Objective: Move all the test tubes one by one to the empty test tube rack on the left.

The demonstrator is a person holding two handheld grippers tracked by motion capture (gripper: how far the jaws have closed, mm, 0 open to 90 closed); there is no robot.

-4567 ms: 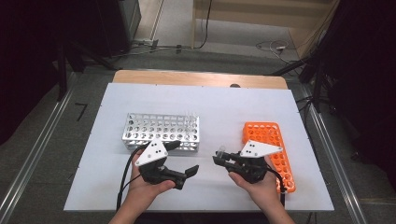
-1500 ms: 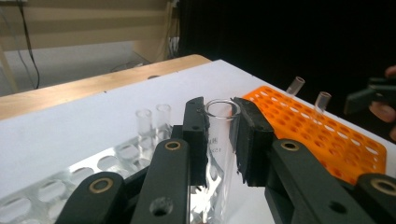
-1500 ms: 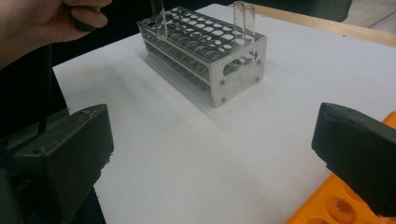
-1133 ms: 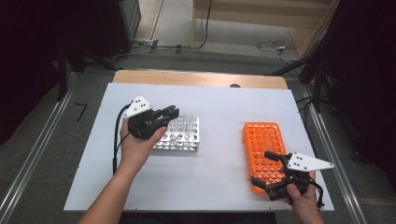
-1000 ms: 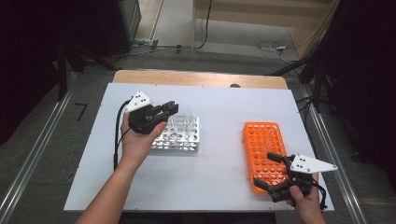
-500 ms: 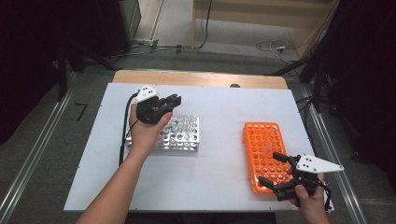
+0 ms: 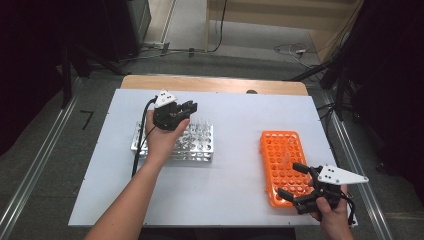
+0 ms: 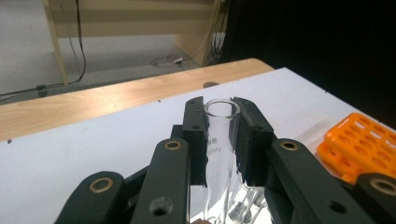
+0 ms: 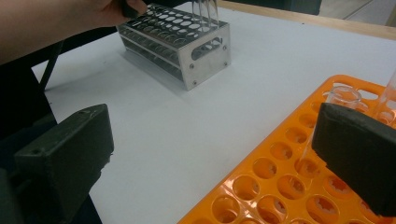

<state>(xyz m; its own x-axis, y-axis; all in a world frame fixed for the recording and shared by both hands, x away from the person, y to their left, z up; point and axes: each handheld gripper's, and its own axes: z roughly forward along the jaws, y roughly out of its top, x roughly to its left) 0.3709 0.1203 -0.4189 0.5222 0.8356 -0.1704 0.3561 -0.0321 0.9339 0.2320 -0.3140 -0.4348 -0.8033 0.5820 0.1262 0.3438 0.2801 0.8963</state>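
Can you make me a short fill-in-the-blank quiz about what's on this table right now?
1. The left gripper is shut on a clear glass ____.
2. That gripper hangs over the ____ rack, which is made of metal.
3. The right gripper, jaws open, is at the ____ rack.
4. A clear tube already stands in the ____ rack.

Missing words: tube; silver; orange; orange

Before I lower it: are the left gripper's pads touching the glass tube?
Touching: in the left gripper view both pads press the sides of the glass tube.
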